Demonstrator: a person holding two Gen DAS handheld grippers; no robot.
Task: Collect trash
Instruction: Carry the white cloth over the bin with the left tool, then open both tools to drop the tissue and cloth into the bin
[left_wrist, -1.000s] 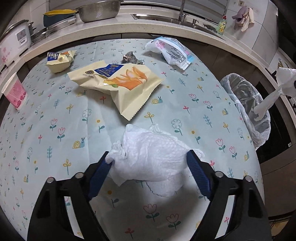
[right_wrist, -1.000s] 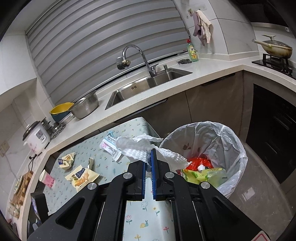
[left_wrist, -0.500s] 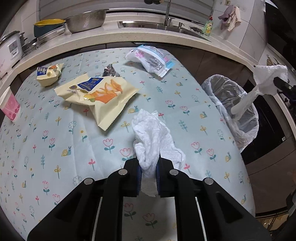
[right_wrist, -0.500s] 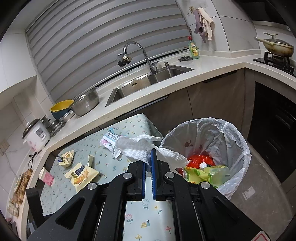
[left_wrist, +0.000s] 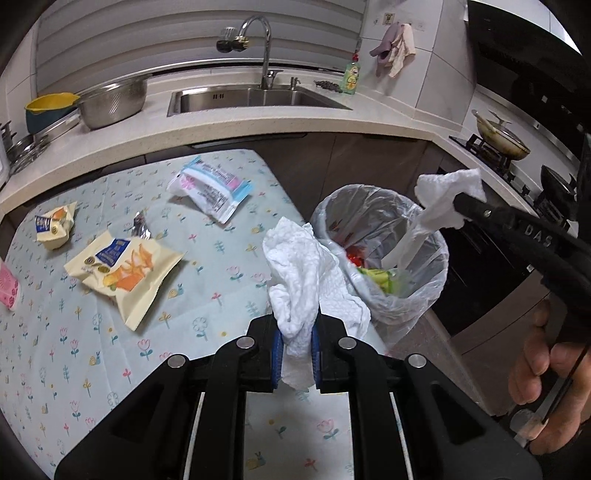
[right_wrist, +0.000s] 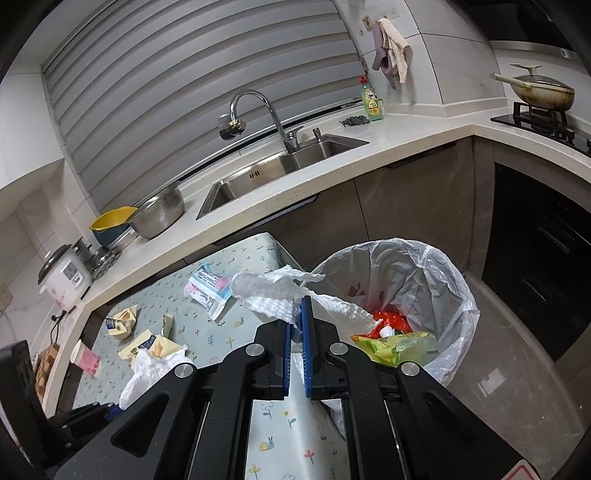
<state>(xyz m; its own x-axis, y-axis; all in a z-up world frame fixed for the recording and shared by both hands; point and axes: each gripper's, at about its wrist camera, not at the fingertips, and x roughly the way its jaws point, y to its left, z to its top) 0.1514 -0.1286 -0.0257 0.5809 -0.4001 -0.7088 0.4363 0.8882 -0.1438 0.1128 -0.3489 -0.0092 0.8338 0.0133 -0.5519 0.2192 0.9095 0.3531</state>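
A crumpled paper towel (left_wrist: 299, 273) is clamped in the left gripper (left_wrist: 295, 350), above the table edge (left_wrist: 110, 350) beside the lined bin (left_wrist: 424, 295). The right gripper (right_wrist: 296, 328) pinches a second paper towel (right_wrist: 273, 295) at the bin's rim. Snack wrappers (left_wrist: 125, 269) lie on the table.

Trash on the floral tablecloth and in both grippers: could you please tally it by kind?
Crumpled white paper towels, one clamped in each gripper: 2
Cream-yellow snack bags: 2
White-blue plastic wrapper: 1
Small silver foil scrap: 1
Pink paper cup: 1
Total: 7
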